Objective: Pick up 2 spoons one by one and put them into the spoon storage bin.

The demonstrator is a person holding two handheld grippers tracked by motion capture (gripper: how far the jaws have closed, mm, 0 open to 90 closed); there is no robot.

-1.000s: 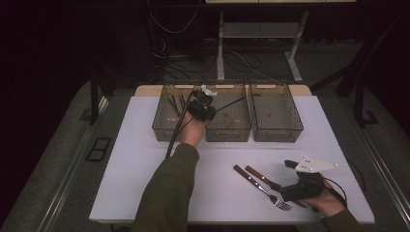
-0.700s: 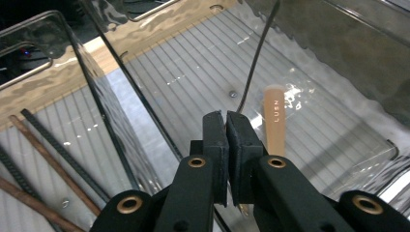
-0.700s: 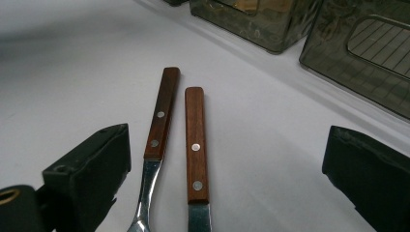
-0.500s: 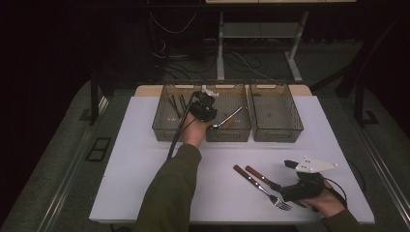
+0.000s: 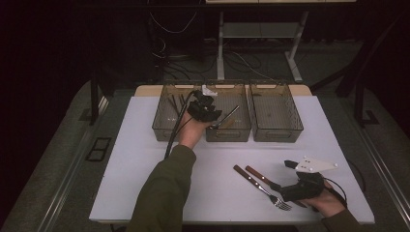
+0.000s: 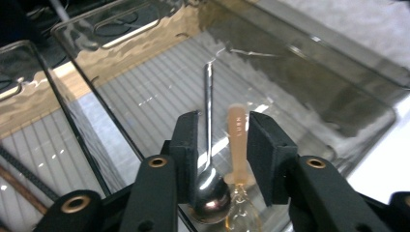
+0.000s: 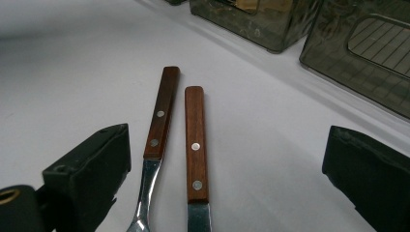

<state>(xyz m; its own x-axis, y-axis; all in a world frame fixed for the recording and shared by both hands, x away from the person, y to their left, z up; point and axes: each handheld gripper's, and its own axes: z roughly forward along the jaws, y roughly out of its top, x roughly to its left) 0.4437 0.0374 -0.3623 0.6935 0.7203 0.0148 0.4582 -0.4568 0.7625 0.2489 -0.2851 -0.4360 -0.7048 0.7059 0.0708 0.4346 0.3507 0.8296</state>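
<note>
My left gripper (image 5: 212,116) (image 6: 222,145) hangs over the middle smoky bin (image 5: 227,137). Its jaws have just been opening, and they stand a little apart. Between them lie a metal spoon (image 6: 208,111) (image 5: 229,116) and a clear amber plastic spoon (image 6: 237,140), both pointing into the bin (image 6: 300,63). Neither pad clearly presses on them. My right gripper (image 5: 285,180) (image 7: 227,169) stands wide open low at the table's front right. Between its jaws lie a wooden-handled fork (image 7: 158,121) (image 5: 258,186) and a wooden-handled knife (image 7: 194,140) (image 5: 258,175), flat and side by side.
Three smoky bins stand in a row at the back of the white table (image 5: 145,169). The left bin (image 5: 164,130) holds several dark sticks (image 5: 175,104). The right bin (image 5: 276,135) looks bare. A cable trails from the left gripper along the sleeve.
The metal spoon in the left gripper has tipped down toward the middle bin, and the jaws have parted. The right hand has kept still.
</note>
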